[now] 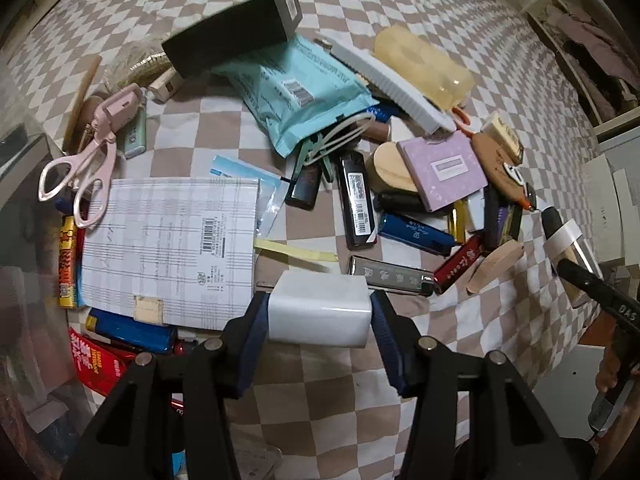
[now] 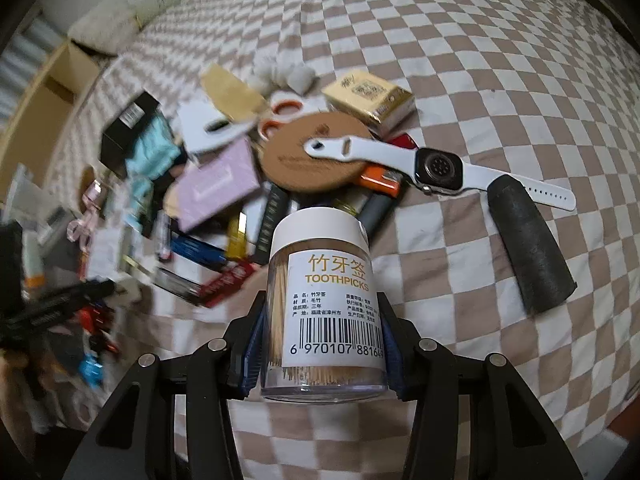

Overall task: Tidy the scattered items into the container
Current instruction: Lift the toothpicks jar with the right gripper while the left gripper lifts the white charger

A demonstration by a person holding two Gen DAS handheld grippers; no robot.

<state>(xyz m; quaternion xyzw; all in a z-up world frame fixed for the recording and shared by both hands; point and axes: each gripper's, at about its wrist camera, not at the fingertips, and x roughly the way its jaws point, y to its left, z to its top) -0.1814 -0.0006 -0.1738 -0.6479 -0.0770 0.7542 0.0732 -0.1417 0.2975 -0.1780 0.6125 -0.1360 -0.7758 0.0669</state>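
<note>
- My left gripper (image 1: 319,314) is pinched on a white charger block (image 1: 320,307); both blue pads press its sides, jaws about half apart, and the block hangs above the checked bedspread (image 1: 360,396).
- My right gripper (image 2: 323,344) is clamped on a toothpick jar (image 2: 322,304): clear body, white cap pointing away from me, label and barcode facing the camera. The pads grip its lower half, and it too is up off the cloth.
- In the left view the clutter sits from 9 to 2 o'clock of the charger. A white checked packet (image 1: 168,248) lies just at 10, pink scissors (image 1: 84,160) touching its far left corner.
- A teal pouch (image 1: 296,96) is at 12 with a black box (image 1: 236,30) propped on its top end.
- A lilac box (image 1: 444,168) lies at 1, among lighters and small tubes; a silver lighter (image 1: 390,274) is just beside the charger at 2.
- In the right view a white-strapped watch (image 2: 436,170) lies at 1 o'clock of the jar, one strap resting over a round cork disc (image 2: 308,160) at 12.
- A dark sleeve-like piece (image 2: 528,244) lies alone at 2, and a gold box (image 2: 370,98) at 12 beyond the disc.
- The left side of that view is blurred; I cannot tell the container in either picture.
</note>
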